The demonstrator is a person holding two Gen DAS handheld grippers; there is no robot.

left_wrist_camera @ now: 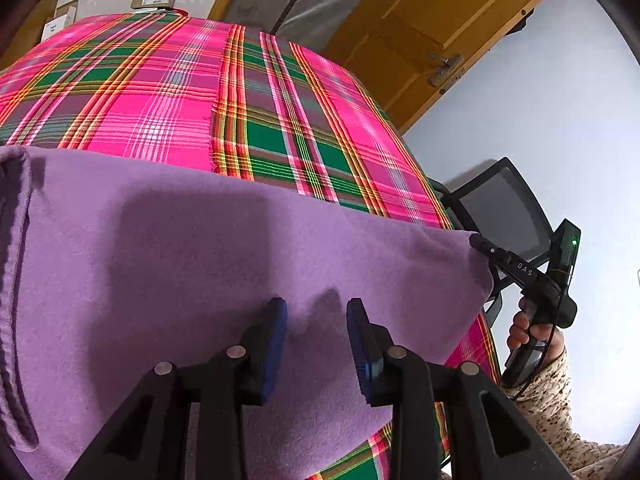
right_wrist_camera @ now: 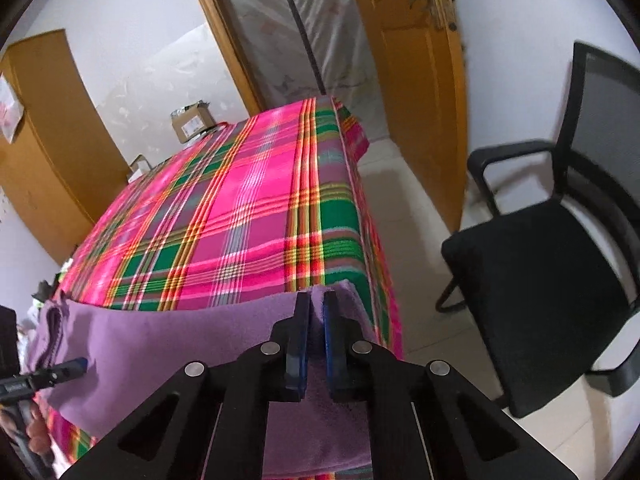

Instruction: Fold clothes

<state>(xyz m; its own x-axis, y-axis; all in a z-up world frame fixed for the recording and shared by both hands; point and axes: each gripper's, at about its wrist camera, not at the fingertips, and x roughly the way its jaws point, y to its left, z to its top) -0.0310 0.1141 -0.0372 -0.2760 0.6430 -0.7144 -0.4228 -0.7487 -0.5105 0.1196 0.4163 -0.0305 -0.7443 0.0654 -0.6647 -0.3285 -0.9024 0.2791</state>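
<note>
A purple fleece garment (left_wrist_camera: 180, 260) lies spread over the near end of a table covered in pink and green plaid cloth (left_wrist_camera: 160, 92). My left gripper (left_wrist_camera: 316, 312) hovers open just above the garment's middle, with nothing between its blue pads. My right gripper (right_wrist_camera: 317, 304) is shut on the garment's (right_wrist_camera: 160, 344) far right corner at the table edge. In the left wrist view the right gripper (left_wrist_camera: 478, 240) pinches that corner, held by a person's hand (left_wrist_camera: 524, 328). The left gripper's tip (right_wrist_camera: 78, 365) shows low on the left in the right wrist view.
A black mesh office chair (right_wrist_camera: 540, 272) stands on the tiled floor right of the table. A wooden door (right_wrist_camera: 416, 80) is behind it. Cardboard boxes (right_wrist_camera: 192, 122) sit past the table's far end, beside a wooden cabinet (right_wrist_camera: 52, 140).
</note>
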